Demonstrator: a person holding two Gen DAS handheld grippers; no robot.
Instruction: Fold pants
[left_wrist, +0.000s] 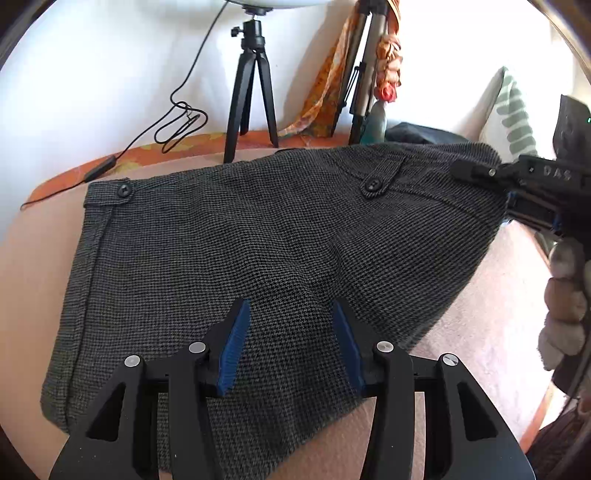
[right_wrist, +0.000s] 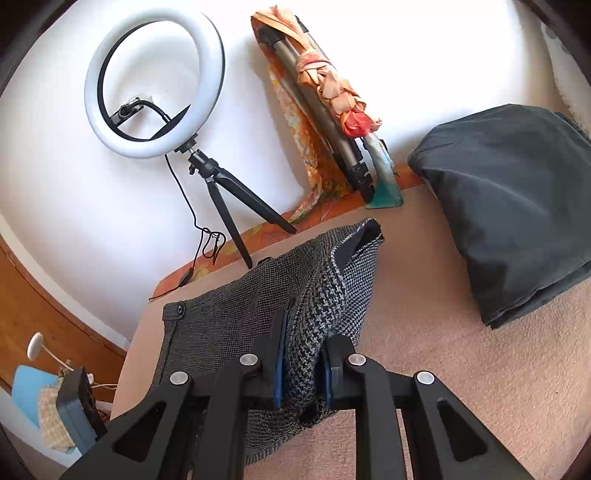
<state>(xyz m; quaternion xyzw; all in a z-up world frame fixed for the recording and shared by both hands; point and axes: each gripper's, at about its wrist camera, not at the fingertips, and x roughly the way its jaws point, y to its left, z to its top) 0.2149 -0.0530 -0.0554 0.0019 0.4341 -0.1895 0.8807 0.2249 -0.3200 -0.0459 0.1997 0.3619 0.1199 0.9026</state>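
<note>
Pants (left_wrist: 236, 251) lie flat on the pinkish-beige surface (left_wrist: 498, 295), waistband along the far edge by the tripod (left_wrist: 251, 96), fabric running toward me. Long axis of what shows goes left-right along that waistband.

My left gripper (left_wrist: 291, 332) hovers over the near middle of the cloth, jaws spread wide, blue pads (left_wrist: 234, 347) with fabric between them but nothing pinched. Can't tell if the tips touch the cloth.

My right gripper (right_wrist: 301, 365) is closed down on a bunched waistband corner at the right end; cloth fills the gap between the pads. That corner looks lifted off the surface, inner lining showing.

Key relation: the free left edge of the pants lies well to the left of my right gripper, so I judge the held corner goes across leftward. The left gripper sits nearer the fold line, in the middle.

Folded dark cloth (right_wrist: 517, 206) sits apart at far right, not touching.
</note>
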